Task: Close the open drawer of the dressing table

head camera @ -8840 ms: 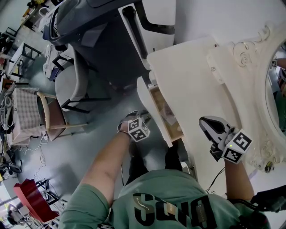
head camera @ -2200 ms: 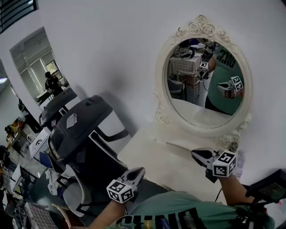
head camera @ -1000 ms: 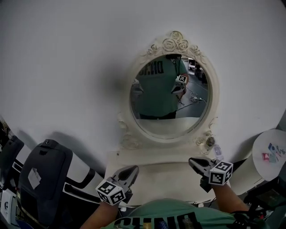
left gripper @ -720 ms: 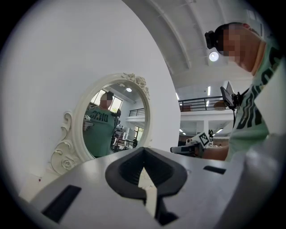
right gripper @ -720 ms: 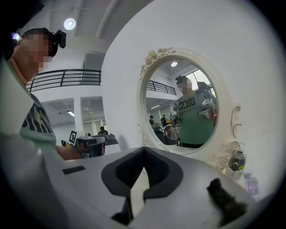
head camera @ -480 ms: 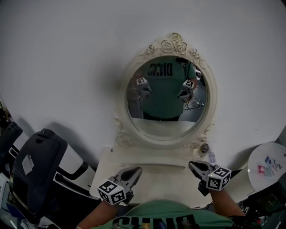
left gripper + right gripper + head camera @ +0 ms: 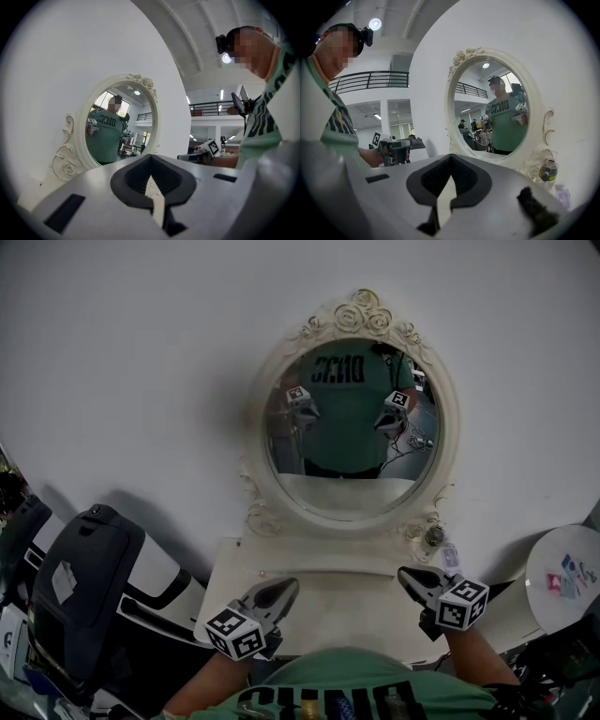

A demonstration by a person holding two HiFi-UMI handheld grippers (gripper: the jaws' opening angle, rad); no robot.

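The left gripper (image 7: 280,589) and right gripper (image 7: 409,576) were held closed tight and empty over the table's (image 7: 337,598) front edge, facing the mirror (image 7: 352,418).

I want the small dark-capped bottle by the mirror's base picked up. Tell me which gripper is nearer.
Right. The right gripper is just in front of the small dark-capped bottle with the yellow-green label; the left gripper is well off to the bottle's left.
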